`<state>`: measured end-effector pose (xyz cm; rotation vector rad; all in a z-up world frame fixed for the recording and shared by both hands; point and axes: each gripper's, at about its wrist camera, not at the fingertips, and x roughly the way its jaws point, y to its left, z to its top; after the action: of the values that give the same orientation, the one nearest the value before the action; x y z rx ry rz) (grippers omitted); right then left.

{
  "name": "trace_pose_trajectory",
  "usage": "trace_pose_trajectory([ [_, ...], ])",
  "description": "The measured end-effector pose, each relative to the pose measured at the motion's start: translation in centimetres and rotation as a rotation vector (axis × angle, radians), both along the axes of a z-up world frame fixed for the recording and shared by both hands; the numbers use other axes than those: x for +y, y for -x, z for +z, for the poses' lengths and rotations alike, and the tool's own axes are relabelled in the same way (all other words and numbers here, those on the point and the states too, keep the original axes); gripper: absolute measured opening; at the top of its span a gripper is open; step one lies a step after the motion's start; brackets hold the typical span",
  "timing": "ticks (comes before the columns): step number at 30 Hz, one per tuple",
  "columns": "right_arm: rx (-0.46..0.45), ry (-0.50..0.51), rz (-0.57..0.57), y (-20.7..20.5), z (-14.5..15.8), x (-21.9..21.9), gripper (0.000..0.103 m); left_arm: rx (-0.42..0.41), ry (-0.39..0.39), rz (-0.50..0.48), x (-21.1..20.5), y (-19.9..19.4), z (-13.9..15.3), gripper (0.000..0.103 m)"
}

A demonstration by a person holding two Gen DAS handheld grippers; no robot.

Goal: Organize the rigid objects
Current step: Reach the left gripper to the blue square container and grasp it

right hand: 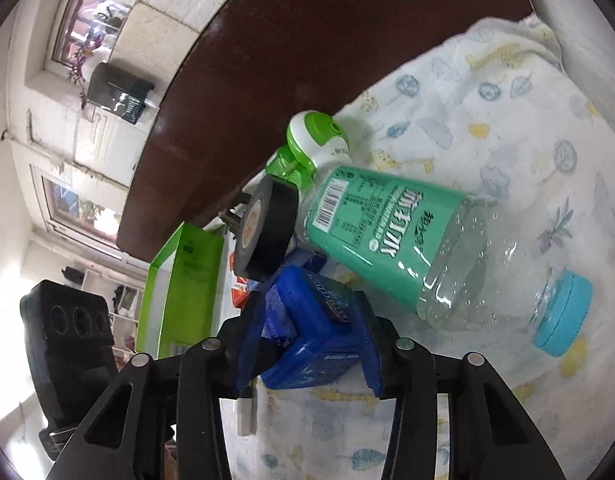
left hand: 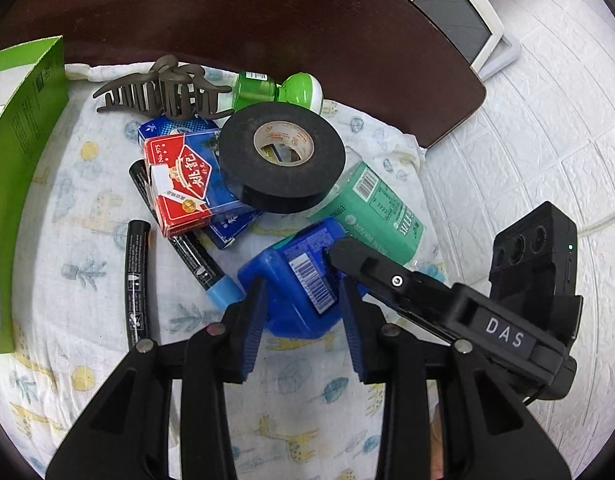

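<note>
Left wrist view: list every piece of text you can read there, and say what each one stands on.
"DAS": white label on the right hand-held gripper.
"No.975": red card box.
"姚记": the same box, large characters.
Too small or blurred: print on the black markers, the blue case, the green-labelled bottle, the tape roll core, the green carton, the white device.

Green box [left hand: 23,128] cut off left

One tape roll [left hand: 282,160]; two bottles [right hand: 391,240]; two markers [left hand: 136,280]; one hair claw [left hand: 163,90]; one blue box [left hand: 295,276].
</note>
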<state>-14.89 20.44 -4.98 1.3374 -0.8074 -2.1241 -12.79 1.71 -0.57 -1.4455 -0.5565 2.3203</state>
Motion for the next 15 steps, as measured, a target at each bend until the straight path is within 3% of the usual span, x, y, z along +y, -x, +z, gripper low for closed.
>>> trace_pose_trajectory([
  [7,-0.022,0.032,0.010,-3.1,0.2,0.2,0.037,0.039,0.058,-0.087,-0.5,-1.6,0.3,0.033],
  [15,-0.009,0.004,-0.015,-2.8,0.8,0.5,0.037,0.039,0.009,-0.144,-0.4,-1.2,-0.4,0.034],
])
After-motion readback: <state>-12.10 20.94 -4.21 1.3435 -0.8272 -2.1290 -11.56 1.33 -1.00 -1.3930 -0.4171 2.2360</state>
